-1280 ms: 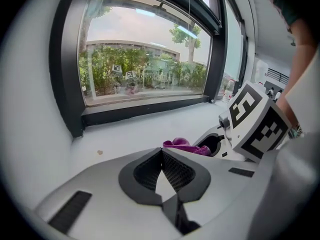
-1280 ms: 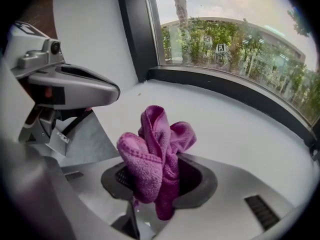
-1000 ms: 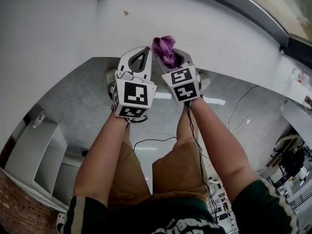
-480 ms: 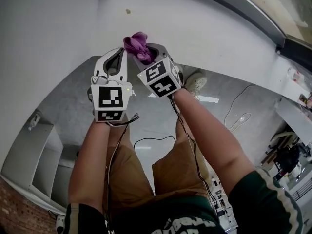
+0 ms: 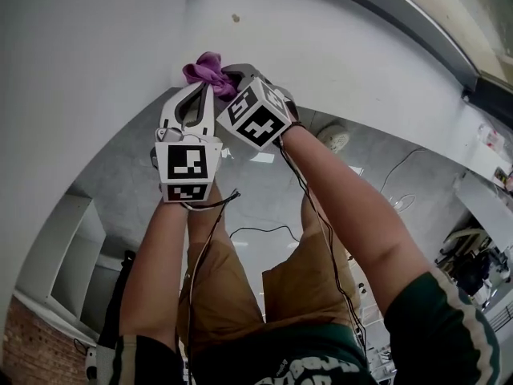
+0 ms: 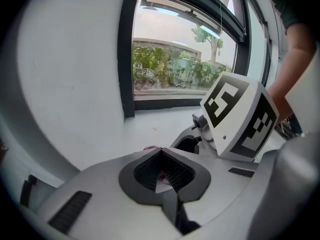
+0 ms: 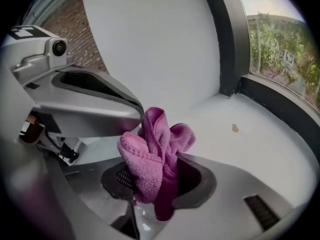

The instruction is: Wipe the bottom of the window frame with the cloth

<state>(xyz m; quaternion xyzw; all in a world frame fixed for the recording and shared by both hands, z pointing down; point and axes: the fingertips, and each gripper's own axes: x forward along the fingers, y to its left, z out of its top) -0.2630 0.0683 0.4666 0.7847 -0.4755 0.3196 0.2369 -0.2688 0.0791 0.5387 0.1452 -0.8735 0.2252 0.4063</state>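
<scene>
A purple cloth [image 5: 204,68] is bunched up in my right gripper [image 5: 226,75], which is shut on it just above the white sill [image 5: 337,46]. In the right gripper view the cloth [image 7: 156,146] bulges out of the jaws of that gripper [image 7: 162,160], short of the dark bottom rail of the window frame [image 7: 280,106]. My left gripper [image 5: 201,87] is close beside it on the left, shut with nothing held. In the left gripper view its tips [image 6: 161,150] meet, and the frame's bottom rail [image 6: 175,103] runs across beyond the sill [image 6: 160,120].
A dark upright frame post [image 6: 126,59] stands at the window's left corner, with a white wall [image 5: 72,70] to its left. A small brown spot [image 7: 235,128] marks the sill. The person's legs and cables on the floor [image 5: 264,231] are below.
Both grippers have moved left and farther toward the wall corner, staying side by side. The cloth has travelled with the right gripper.
</scene>
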